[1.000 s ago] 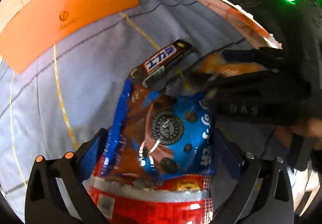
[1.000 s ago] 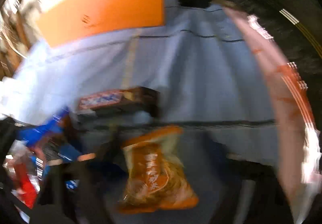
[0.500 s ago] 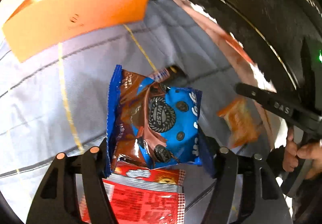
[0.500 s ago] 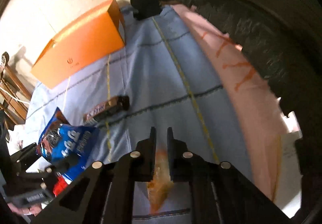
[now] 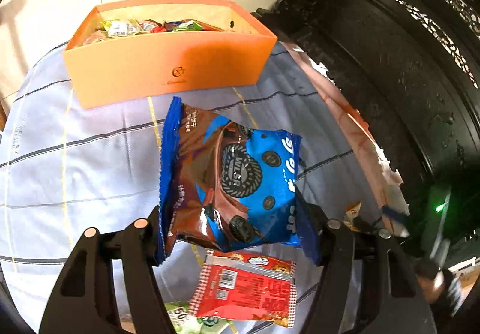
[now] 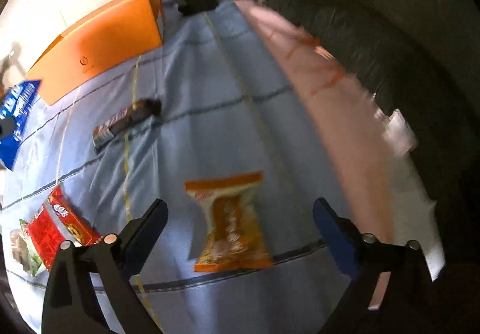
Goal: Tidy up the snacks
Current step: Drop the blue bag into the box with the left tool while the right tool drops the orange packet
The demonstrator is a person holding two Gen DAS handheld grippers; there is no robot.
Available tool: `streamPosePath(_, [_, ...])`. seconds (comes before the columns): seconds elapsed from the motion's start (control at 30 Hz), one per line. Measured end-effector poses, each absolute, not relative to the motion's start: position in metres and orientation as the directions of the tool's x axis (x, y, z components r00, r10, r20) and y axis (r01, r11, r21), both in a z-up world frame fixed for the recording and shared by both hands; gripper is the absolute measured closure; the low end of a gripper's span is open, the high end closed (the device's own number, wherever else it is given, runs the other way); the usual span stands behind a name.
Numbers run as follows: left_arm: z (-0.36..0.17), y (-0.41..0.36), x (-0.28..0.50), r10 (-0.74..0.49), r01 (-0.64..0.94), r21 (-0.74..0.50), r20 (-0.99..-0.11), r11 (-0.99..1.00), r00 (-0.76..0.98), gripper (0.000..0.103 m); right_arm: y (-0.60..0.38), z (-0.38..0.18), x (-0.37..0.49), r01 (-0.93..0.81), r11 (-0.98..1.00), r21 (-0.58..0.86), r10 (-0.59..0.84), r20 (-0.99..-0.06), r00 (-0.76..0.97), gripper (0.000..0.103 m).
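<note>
My left gripper (image 5: 234, 235) is shut on a blue and brown cookie packet (image 5: 231, 181) and holds it above the blue striped cloth (image 5: 90, 160), short of the orange box (image 5: 168, 64). The box holds several wrapped snacks. My right gripper (image 6: 240, 232) is open and empty, with an orange snack packet (image 6: 231, 223) lying on the cloth between its fingers. The cookie packet also shows at the left edge of the right wrist view (image 6: 15, 121). A brown chocolate bar (image 6: 126, 121) lies on the cloth. A red packet (image 5: 246, 289) lies below the left gripper.
A green packet (image 5: 183, 316) lies beside the red one. A pink sheet (image 6: 330, 94) runs along the cloth's right side against dark carved furniture (image 5: 405, 64). The orange box also shows at the far left of the right wrist view (image 6: 99, 43).
My left gripper has lifted the cookie packet off the cloth and the box's open top has come into view. My right gripper has opened and let go of the orange packet, which now lies on the cloth.
</note>
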State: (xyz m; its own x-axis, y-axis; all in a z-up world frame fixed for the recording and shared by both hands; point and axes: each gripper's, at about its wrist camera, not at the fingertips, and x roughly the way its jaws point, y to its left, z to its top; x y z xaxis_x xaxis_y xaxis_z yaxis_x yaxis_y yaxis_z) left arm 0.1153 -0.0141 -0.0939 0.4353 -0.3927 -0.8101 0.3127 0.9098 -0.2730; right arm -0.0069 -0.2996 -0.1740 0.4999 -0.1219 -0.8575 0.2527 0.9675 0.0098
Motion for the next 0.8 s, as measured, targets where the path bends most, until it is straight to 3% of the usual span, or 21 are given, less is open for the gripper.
streamPosePath(0.03, [-0.094,-0.010,0.118,-0.384,0.302,-0.271,-0.817,0.914,0.430,0.038,-0.297,-0.182,-0.007,0.260,0.966,-0.005,-0.133,-0.868,0.478,0.044])
streamPosePath(0.07, [-0.095,-0.009,0.122,-0.377,0.294,-0.268,-0.821,0.917,0.428,0.038,-0.295,-0.192,-0.007,0.251,0.968,-0.003,-0.119,-0.885,0.450,0.061])
streamPosePath(0.1, [-0.095,-0.005,0.122,-0.370,0.288,-0.265,-0.826,0.920,0.425,0.038,-0.290,-0.191,-0.012,0.248,0.969,-0.025,-0.145,-0.867,0.477,0.067])
streamPosePath(0.23, [-0.093,0.006,0.134,-0.351,0.250,-0.264,-0.833,0.931,0.428,0.038,-0.287,-0.182,-0.011,0.243,0.969,0.033,-0.090,-0.875,0.476,0.071])
streamPosePath(0.4, [-0.066,0.033,0.149,-0.333,0.203,-0.266,-0.805,0.942,0.491,0.038,-0.263,-0.108,0.010,0.155,0.985,0.072,-0.041,-0.781,0.624,0.071])
streamPosePath(0.5, [-0.041,0.046,0.172,-0.223,0.106,-0.197,-0.805,0.975,0.550,0.038,-0.246,-0.063,0.055,0.072,0.989,0.131,0.044,-0.717,0.696,0.070])
streamPosePath(0.63, [-0.017,0.063,0.220,-0.085,-0.041,-0.130,-0.826,0.991,0.557,0.038,-0.211,-0.023,0.155,-0.094,0.976,0.196,0.209,-0.727,0.654,0.070])
streamPosePath(0.73, [-0.002,0.059,0.250,0.004,-0.045,-0.027,-0.809,0.999,0.588,0.038,-0.185,-0.006,0.216,-0.149,0.984,0.097,0.171,-0.747,0.643,0.070])
streamPosePath(0.8, [0.008,0.053,0.273,0.045,-0.022,0.040,-0.783,0.999,0.620,0.038,-0.179,-0.001,0.262,-0.159,0.977,0.139,0.208,-0.770,0.603,0.070])
